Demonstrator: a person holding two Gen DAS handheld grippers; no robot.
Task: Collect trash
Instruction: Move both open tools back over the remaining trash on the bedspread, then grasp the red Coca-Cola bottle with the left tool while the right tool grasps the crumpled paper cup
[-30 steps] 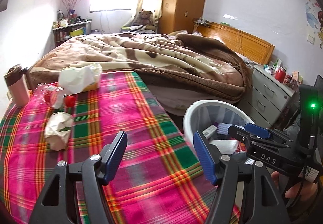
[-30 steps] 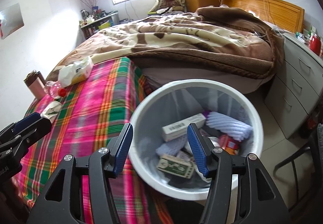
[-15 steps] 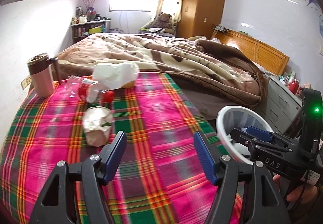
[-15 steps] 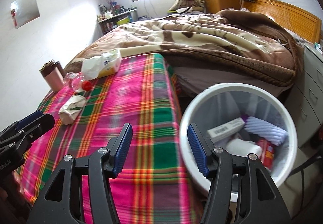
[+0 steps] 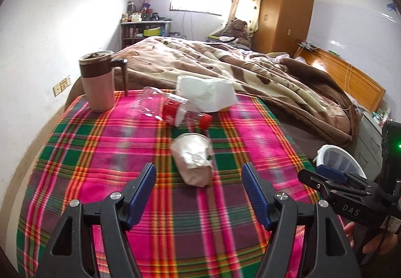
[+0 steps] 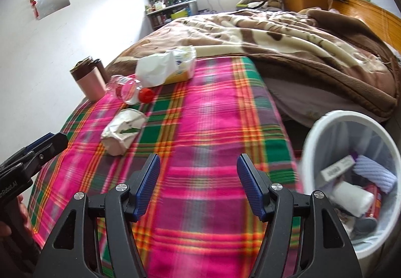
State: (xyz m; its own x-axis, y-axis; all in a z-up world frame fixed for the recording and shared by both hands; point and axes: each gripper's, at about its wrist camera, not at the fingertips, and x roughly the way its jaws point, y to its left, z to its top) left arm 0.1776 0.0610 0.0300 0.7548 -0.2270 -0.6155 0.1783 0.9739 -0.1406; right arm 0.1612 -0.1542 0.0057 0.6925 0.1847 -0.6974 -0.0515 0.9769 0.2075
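Note:
A crushed paper cup (image 5: 194,159) (image 6: 122,130) lies on its side on the plaid cloth (image 5: 125,152), just beyond my left gripper (image 5: 199,180), which is open and empty. Farther back lie a clear plastic bottle (image 5: 170,108) (image 6: 127,90) with a red cap and a tissue pack (image 5: 208,96) (image 6: 166,70). My right gripper (image 6: 198,175) hovers over the cloth with nothing between its blue pads, and its jaws are opening. A white trash bin (image 6: 351,177) (image 5: 338,160) holding several discarded items stands to the right of the table.
A pink and brown mug (image 5: 97,82) (image 6: 87,80) stands at the table's far left corner. A bed with a brown blanket (image 5: 238,70) lies behind the table. Grey drawers (image 5: 371,137) stand at the right. A wall runs along the table's left side.
Both grippers swung left from the bin to over the plaid table. The paper cup now sits just ahead of the left gripper. The right jaws have widened.

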